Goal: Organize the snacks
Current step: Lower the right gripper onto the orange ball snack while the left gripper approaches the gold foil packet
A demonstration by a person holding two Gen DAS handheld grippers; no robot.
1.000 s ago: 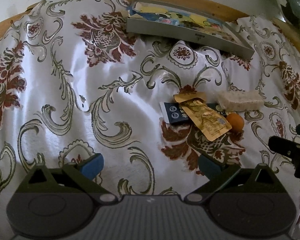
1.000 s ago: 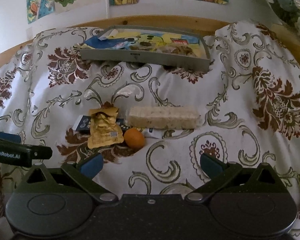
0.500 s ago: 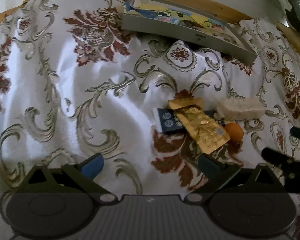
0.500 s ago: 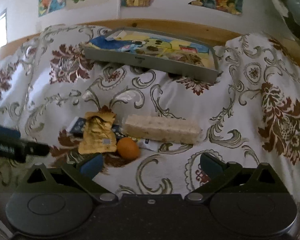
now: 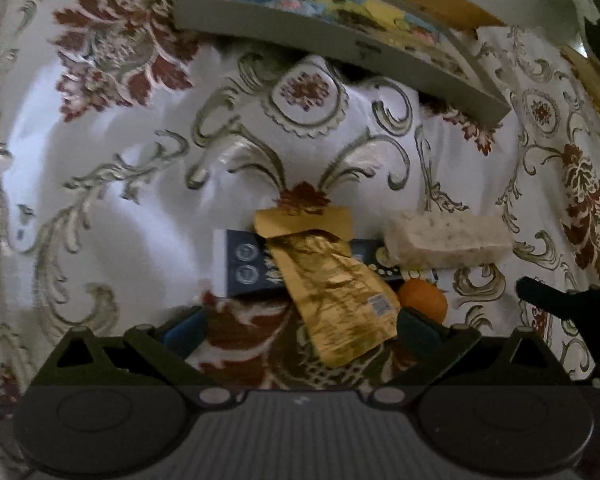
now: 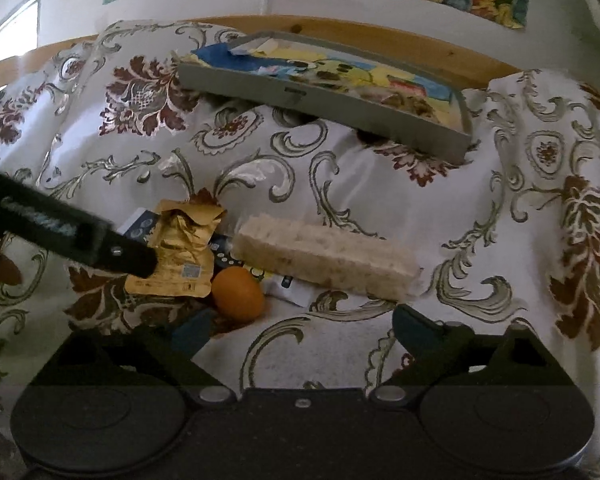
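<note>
Snacks: a gold pouch [image 5: 332, 292], orange [image 6: 238, 294] and wafer bar [image 6: 328, 260] lie mid-bed, near of the tray [image 6: 324, 100]; left gripper [image 5: 300, 328] tilts down, jaws wide astride the pouch's near end; right gripper [image 6: 302, 328], closing, empty, angles toward the orange.

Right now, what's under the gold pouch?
The gold pouch lies across a dark blue packet, whose ends show on both sides. The packet's middle is covered, so anything else beneath is hidden.

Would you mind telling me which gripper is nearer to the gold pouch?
Left. The left gripper has the gold pouch's lower end between its open jaws; the right gripper sits off to the side, facing the orange and the wafer pack.
</note>
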